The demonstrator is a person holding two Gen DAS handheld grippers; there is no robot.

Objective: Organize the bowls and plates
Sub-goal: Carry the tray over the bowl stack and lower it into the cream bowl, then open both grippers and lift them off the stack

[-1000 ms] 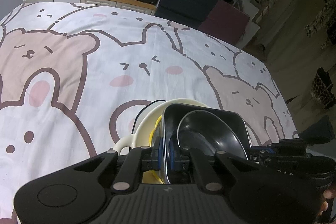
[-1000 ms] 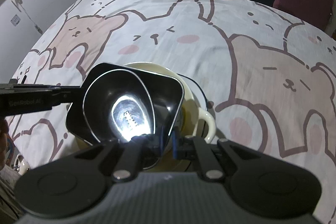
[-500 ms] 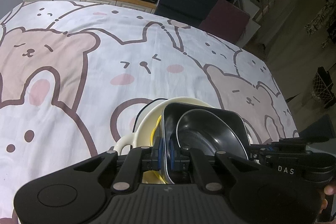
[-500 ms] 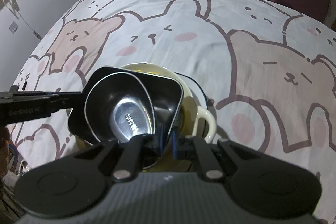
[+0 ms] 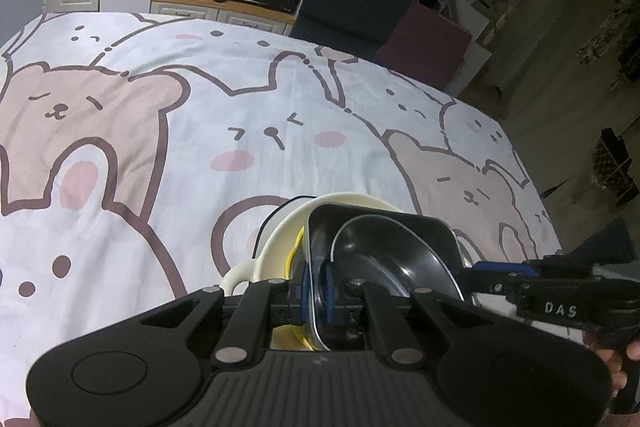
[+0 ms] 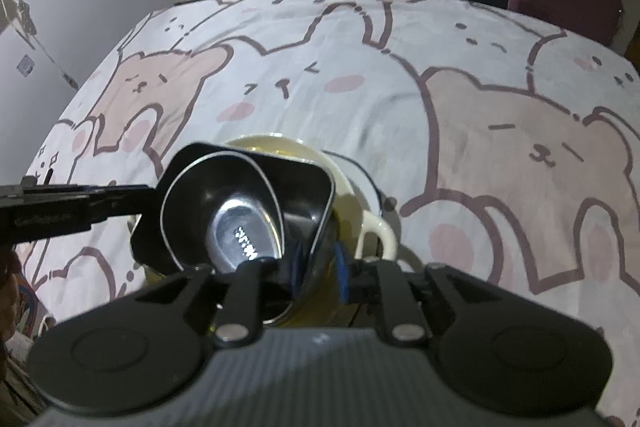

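A black square bowl sits in a cream bowl with handles. A smaller round black bowl lies tilted inside it. Something yellow shows between the cream bowl and the black one. My left gripper has its blue pads on the square bowl's near rim, and its jaws are opening. My right gripper straddles the opposite rim; its jaws are opening too, and the pads stand off the wall. Each gripper also appears in the other's view, the left gripper and the right gripper.
The stack rests on a table covered by a white cloth with bear drawings. A dark-rimmed plate edge shows under the cream bowl. A dark blue chair and a maroon chair stand at the far edge.
The right gripper's pads have spread apart around the square bowl's rim. The bowls and the left gripper have stayed where they were.
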